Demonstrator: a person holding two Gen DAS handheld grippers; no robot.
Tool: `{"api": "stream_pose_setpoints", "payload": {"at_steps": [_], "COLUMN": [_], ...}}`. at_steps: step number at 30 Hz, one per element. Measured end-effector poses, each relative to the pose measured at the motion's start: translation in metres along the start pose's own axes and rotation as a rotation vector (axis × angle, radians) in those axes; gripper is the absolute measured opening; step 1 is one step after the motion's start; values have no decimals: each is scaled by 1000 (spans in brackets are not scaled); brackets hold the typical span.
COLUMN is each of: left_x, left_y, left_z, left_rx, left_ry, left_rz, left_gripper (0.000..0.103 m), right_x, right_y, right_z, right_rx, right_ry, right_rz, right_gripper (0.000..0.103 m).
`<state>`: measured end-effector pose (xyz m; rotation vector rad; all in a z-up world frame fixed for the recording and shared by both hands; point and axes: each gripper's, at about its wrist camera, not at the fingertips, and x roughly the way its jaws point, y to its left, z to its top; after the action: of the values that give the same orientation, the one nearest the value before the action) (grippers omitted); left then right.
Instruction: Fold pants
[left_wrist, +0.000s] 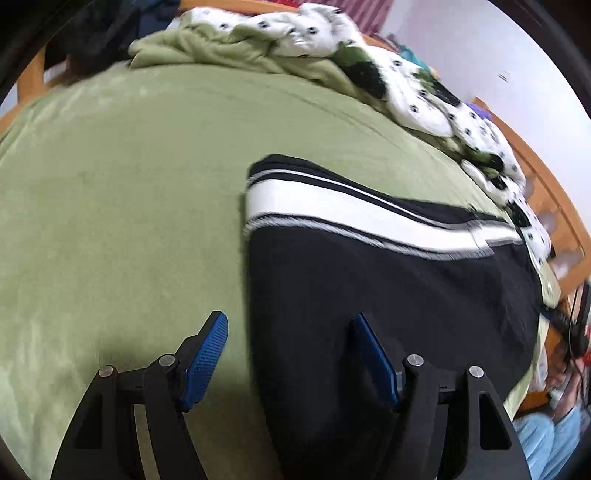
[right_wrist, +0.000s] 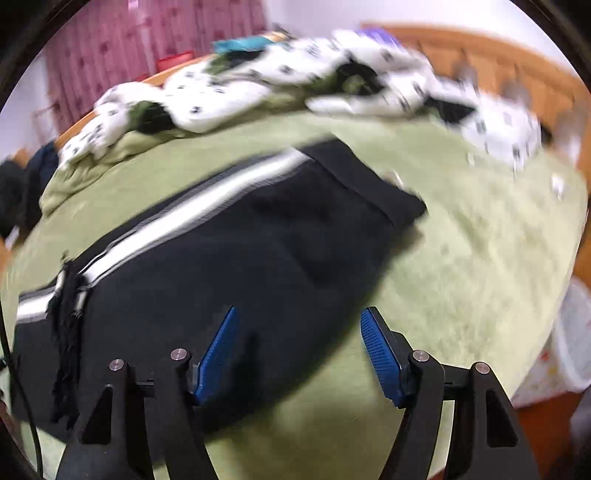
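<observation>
Left tongs (left_wrist: 291, 358) and right tongs (right_wrist: 299, 354) gape wide, empty, above pants (left_wrist: 388, 295).

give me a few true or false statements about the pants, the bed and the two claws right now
1. The pants are black with a white stripe. True.
2. The left claw is clamped on the pants. False: its jaws stand open, with nothing between them.
3. The pants lie on a green blanket. True.
4. The right claw is shut. False: it is open above the near edge of the pants.
5. A crumpled white spotted quilt lies beyond the pants on the bed. True.
6. The pants hang over the wooden bed frame. False: they lie flat on the blanket.
</observation>
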<state>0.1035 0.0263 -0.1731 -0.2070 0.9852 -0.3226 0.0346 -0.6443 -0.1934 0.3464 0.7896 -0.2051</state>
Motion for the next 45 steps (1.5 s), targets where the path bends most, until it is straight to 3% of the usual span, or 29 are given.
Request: {"api": "stream_pose_setpoints", "payload": {"at_steps": [4, 6, 8, 9, 11, 12, 14, 17, 22, 27, 31, 34, 36, 37, 41, 42, 45], "left_x": [18, 28, 37, 41, 39, 30, 11, -13, -49, -93, -91, -59, -45, -41, -48, -55, -75], "left_y": [11, 14, 15, 15, 14, 9, -8, -20, -8, 54, 108, 136, 141, 142, 144, 141, 130], "left_z": [14, 21, 28, 33, 36, 36, 38, 51, 74, 89, 92, 86, 81, 79, 78, 78, 69], "left_rx": [-35, -47, -58, -78, -94, -76, -16, -24, -59, -91, -120, -148, -150, -148, -150, -141, -99], "left_ry": [14, 17, 30, 44, 28, -12, -66, -113, -166, -198, -174, -98, -86, -83, -100, -114, -145], "left_rz": [-78, -112, -152, -173, -164, -156, -122, -121, -134, 35, 152, 166, 218, 244, 300, 339, 354], "left_gripper": [67, 61, 44, 42, 14, 12, 12, 12, 12, 12, 13, 14, 23, 28, 33, 33, 39], "right_x": [36, 44, 58, 64, 70, 65, 35, -7, -67, -88, -28, 43, 78, 81, 79, 78, 70], "right_y": [-31, -34, -36, -37, -37, -33, -11, 23, 79, 139, 165, 175, 173, 171, 169, 168, 160], "right_z": [9, 20, 36, 42, 54, 59, 66, 78, 102, 99, 79, 58, 47, 47, 51, 50, 35], "right_rx": [140, 170, 196, 215, 235, 214, 132, 83, 36, -49, -98, -134, -188, -200, -252, -247, -232], "right_ry": [-11, -42, -40, -35, -28, -52, -149, -241, -306, -334, -208, -73, -43, -47, -23, -1, 80], "right_rz": [132, 162, 198, 206, 192, 210, 190, 211, 300, 431, 428, 313, 231, 241, 249, 251, 270], "right_gripper": [69, 69, 68, 56, 28, 18, 13, 12, 12, 12, 12, 12, 12, 12, 15, 18, 31]}}
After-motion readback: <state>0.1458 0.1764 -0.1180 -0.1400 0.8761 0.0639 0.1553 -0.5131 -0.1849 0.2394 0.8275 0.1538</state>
